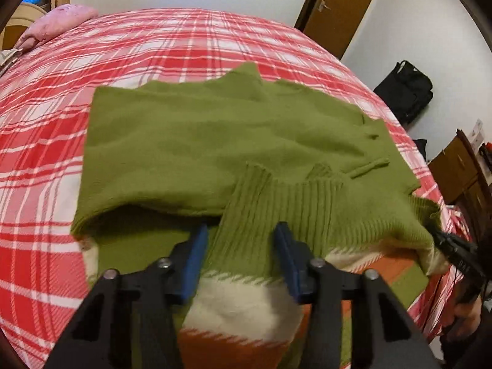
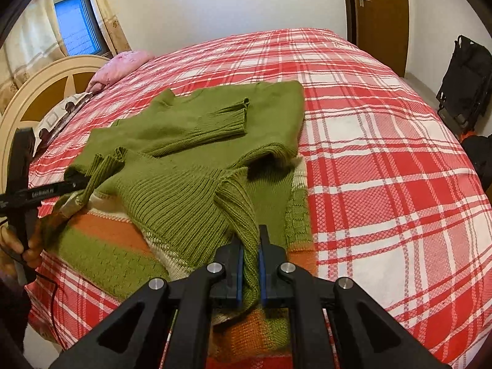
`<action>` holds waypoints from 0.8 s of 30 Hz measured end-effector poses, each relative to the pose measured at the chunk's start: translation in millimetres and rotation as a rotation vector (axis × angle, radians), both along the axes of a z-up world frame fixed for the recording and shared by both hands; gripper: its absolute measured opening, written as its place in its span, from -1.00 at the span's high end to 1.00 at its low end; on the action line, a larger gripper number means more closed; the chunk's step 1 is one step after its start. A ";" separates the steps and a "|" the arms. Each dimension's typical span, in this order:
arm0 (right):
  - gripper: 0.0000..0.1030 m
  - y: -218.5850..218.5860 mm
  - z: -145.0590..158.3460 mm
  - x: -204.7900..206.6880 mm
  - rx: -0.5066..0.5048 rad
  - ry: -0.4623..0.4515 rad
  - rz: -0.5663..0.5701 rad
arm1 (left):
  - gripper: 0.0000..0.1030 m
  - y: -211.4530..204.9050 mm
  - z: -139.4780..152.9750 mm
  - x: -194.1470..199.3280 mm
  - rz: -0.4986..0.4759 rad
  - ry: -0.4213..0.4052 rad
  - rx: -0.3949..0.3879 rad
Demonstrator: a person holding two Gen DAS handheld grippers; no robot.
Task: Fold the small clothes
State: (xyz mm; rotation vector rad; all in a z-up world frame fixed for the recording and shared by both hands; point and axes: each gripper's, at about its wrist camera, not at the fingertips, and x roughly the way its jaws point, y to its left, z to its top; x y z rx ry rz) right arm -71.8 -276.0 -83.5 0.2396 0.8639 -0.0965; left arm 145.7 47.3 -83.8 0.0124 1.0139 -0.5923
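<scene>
A green knit sweater [image 1: 215, 135] lies spread on the red plaid bed [image 1: 46, 160], sleeves folded across its body [image 2: 215, 123]. Its ribbed hem [image 1: 276, 209] is turned up towards me. My left gripper [image 1: 240, 230] stands open, the hem lying loosely between its blue pads [image 1: 193, 258]. In the right wrist view the left gripper [image 2: 77, 183] sits at the hem's left corner, with a hand [image 2: 27, 246] holding it. My right gripper [image 2: 250, 236] is shut on the hem's right corner [image 2: 246, 215]; in the left wrist view the right gripper [image 1: 446, 240] shows at the far right.
A striped orange, white and green knit piece [image 2: 101, 240] lies under the sweater at the bed's near edge. A pink pillow [image 2: 123, 64] and a cream headboard [image 2: 33, 92] are at far left. A brown door [image 2: 381, 15], a black bag [image 2: 464, 83] and a wooden cabinet [image 1: 455, 169] stand off the bed.
</scene>
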 end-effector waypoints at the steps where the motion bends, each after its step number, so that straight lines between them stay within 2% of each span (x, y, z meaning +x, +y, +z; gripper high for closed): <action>1: 0.86 0.1 0.8 -1.1 -0.001 -0.003 -0.001 | 0.84 -0.5 1.0 2.5 -0.003 0.018 -0.023; 3: 0.86 -0.2 3.5 -2.1 -0.004 -0.012 0.001 | 0.82 5.5 5.4 0.2 0.017 0.027 -0.081; 9: 0.86 -0.8 47.1 0.0 -0.016 -0.103 0.042 | 0.83 20.9 45.6 -31.7 0.001 -0.089 -0.197; 12: 0.86 -4.4 77.2 18.1 -0.018 -0.163 0.064 | 0.83 28.6 75.3 -28.6 0.040 -0.169 -0.199; 15: 0.86 -7.9 95.1 40.4 -0.076 -0.197 0.072 | 0.83 37.9 93.0 -13.8 0.092 -0.209 -0.202; 24: 0.86 -24.2 96.9 105.5 -0.123 -0.170 0.060 | 0.83 53.0 82.9 40.2 0.239 -0.183 -0.174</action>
